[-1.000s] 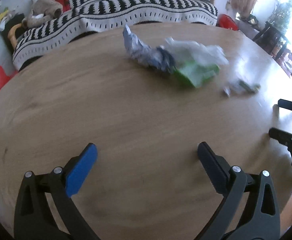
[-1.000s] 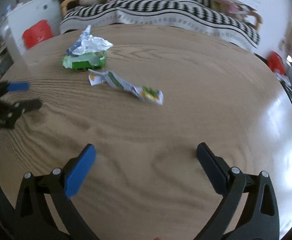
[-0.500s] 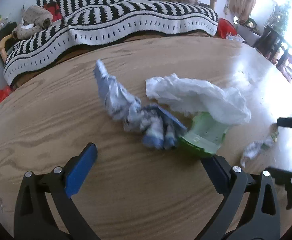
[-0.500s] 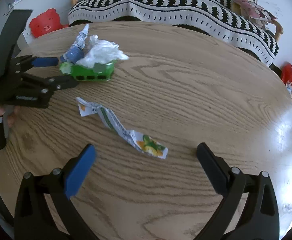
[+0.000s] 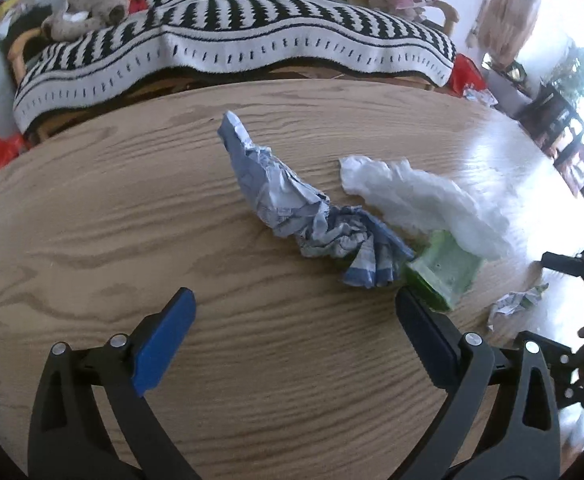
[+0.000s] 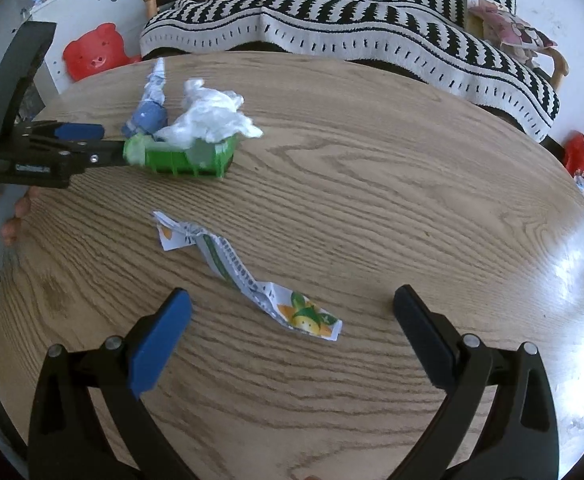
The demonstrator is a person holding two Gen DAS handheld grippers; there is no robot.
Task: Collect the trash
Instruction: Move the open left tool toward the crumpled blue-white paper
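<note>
Left tool (image 5: 293, 310), spread wide, has the crumpled blue wrapper (image 5: 303, 216) just beyond its fingertips.

Left hand-held gripper (image 6: 92, 144) side lettering: white, too small to read.
Fruit-print wrapper (image 6: 248, 276), ahead of right hand-held gripper (image 6: 292, 320): print illegible.

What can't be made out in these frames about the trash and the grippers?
- Green container: contents hidden by white crumpled plastic, both views.
- Left gripper: contact between its dark finger and the container unclear.
- Printed wrapper: text too small; overexposed in the left wrist view.
- Bin: none visible.
</note>
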